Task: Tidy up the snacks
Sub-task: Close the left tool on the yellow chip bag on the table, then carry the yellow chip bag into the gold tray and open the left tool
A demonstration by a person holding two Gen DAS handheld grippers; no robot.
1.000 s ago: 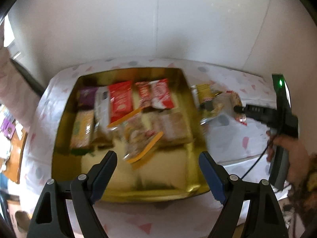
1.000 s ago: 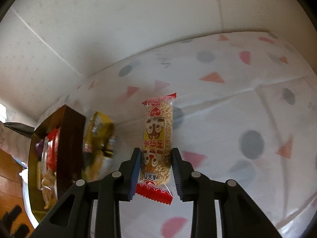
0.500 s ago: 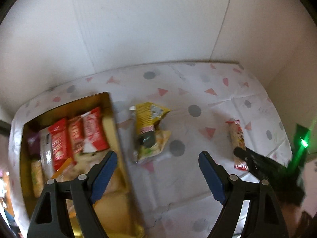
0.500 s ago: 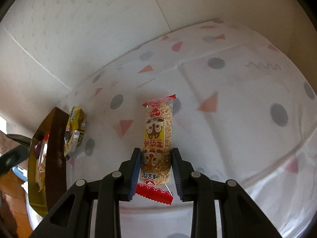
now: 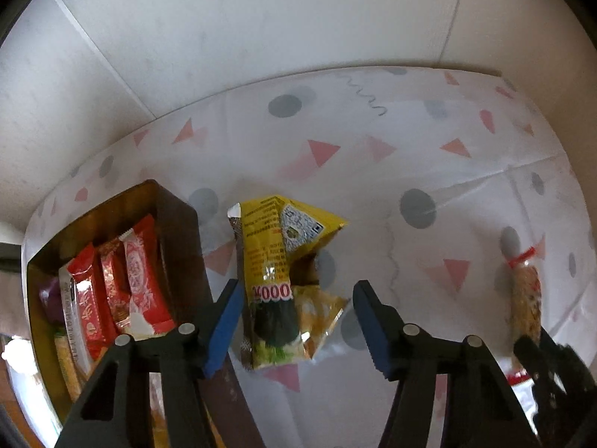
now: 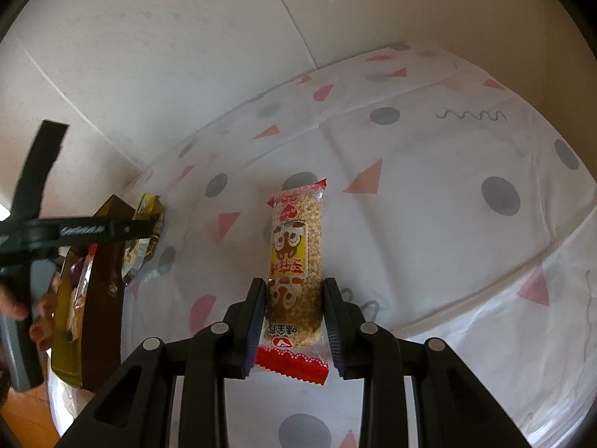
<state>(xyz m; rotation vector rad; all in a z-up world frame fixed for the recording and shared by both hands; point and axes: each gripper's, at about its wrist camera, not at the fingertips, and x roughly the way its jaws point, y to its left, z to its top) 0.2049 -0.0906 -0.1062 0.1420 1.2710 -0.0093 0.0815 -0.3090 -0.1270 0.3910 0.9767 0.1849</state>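
White panelled walls (image 5: 261,37) behind a patterned tablecloth (image 6: 447,242).

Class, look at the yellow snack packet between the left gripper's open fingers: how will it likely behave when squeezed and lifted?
The yellow packet looks crumpled and puffy, so it will probably give and crackle. Its glossy film may slip. It seems light, likely sagging at the ends.

gold box (image 5: 179,224) cut off at frame edge, purple packet (image 5: 50,298) half hidden

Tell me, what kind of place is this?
Probably a home snack table set up for recording: a patterned tablecloth, a gold box of snacks, and plain white panels standing behind.
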